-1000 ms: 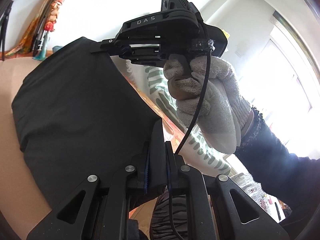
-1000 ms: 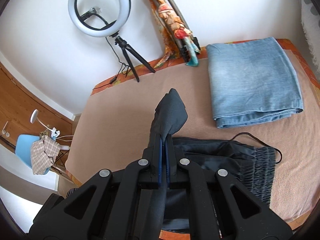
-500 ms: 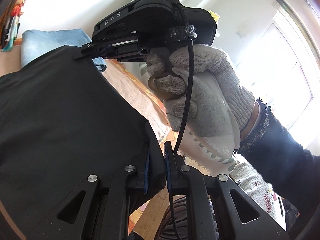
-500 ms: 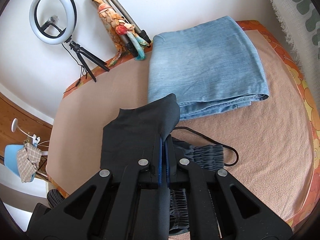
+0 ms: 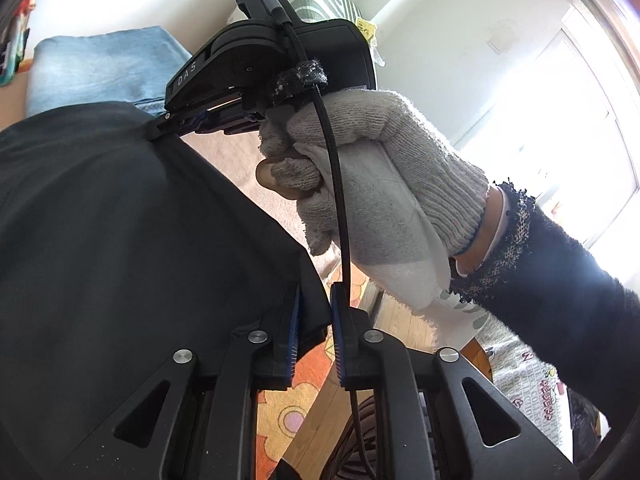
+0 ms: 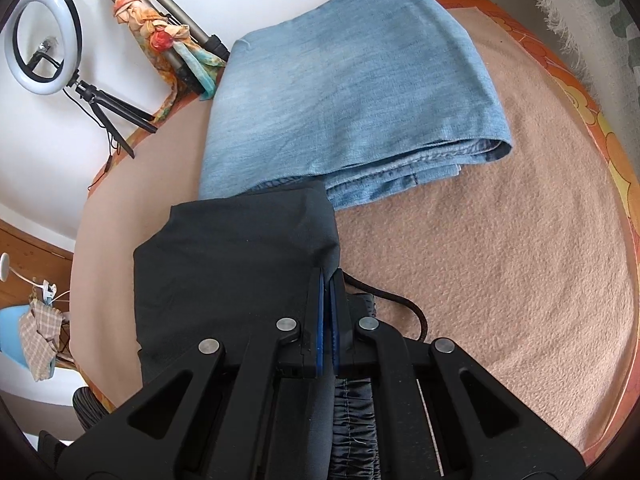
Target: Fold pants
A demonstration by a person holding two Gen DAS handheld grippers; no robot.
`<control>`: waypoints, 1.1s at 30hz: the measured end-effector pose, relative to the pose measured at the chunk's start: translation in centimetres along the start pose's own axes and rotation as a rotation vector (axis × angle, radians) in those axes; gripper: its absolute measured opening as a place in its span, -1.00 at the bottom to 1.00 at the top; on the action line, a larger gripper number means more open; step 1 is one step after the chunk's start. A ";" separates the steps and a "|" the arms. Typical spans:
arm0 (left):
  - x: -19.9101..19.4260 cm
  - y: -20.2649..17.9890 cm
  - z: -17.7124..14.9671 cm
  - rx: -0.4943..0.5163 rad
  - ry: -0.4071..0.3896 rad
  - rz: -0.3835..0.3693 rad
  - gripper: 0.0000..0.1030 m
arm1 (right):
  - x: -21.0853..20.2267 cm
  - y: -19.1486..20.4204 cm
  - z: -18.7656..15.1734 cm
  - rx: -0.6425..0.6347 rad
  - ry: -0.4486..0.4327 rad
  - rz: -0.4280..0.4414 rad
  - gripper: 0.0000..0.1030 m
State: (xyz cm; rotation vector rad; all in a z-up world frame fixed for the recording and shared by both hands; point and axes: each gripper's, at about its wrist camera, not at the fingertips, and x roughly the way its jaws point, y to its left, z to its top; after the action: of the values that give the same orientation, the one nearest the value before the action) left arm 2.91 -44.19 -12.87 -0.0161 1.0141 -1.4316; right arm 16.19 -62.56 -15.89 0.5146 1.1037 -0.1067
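The black pants (image 5: 120, 240) fill the left half of the left wrist view, their folded-over edge stretched between both grippers. My left gripper (image 5: 314, 296) has its jaws opening; a corner of the cloth lies between them against the left pad, with a gap to the right pad. My right gripper (image 5: 160, 128), held by a gloved hand (image 5: 380, 176), pinches the far corner. In the right wrist view the right gripper (image 6: 329, 276) is shut on the black pants (image 6: 232, 256), low over their gathered waistband (image 6: 354, 420).
The pants lie on a tan blanket (image 6: 500, 260) with an orange flowered edge. Folded blue jeans (image 6: 352, 88) sit just beyond the black cloth. A ring light (image 6: 44, 40) and a scarf-wrapped tripod (image 6: 168, 40) stand at the wall. A black cable (image 6: 400, 304) runs beside the waistband.
Both grippers have come down and forward with the black cloth, which now spreads flat close to the jeans. The left jaws have parted from a tight pinch.
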 end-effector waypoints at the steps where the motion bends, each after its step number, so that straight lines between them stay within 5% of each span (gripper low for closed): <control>1: -0.6 -0.2 -0.3 0.000 0.003 -0.003 -0.56 | 0.3 0.0 -0.1 -0.002 0.005 -0.007 -0.94; 6: -5.1 -1.6 -2.1 0.004 -0.017 0.008 -0.08 | -0.5 0.7 -0.1 -0.023 -0.008 -0.045 -0.89; 13: -11.5 -1.1 -8.4 -0.058 -0.106 0.093 -0.07 | -4.6 4.6 -0.4 -0.113 -0.104 -0.058 -0.32; 18: -15.5 2.0 -12.5 -0.203 -0.189 0.163 -0.01 | -5.6 9.1 -0.6 -0.218 -0.133 0.074 -0.20; 25: -14.1 4.9 -14.5 -0.317 -0.211 0.192 -0.01 | -1.4 16.7 -1.0 -0.427 -0.041 0.205 -0.16; 33: -11.6 5.4 -14.0 -0.338 -0.197 0.140 -0.01 | 4.8 22.8 -0.6 -0.602 0.092 0.178 0.04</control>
State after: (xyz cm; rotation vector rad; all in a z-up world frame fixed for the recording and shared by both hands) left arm 1.28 -26.00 -17.92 -0.3207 1.0601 -1.0963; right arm 25.51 -41.45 -12.44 0.0735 1.1091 0.4000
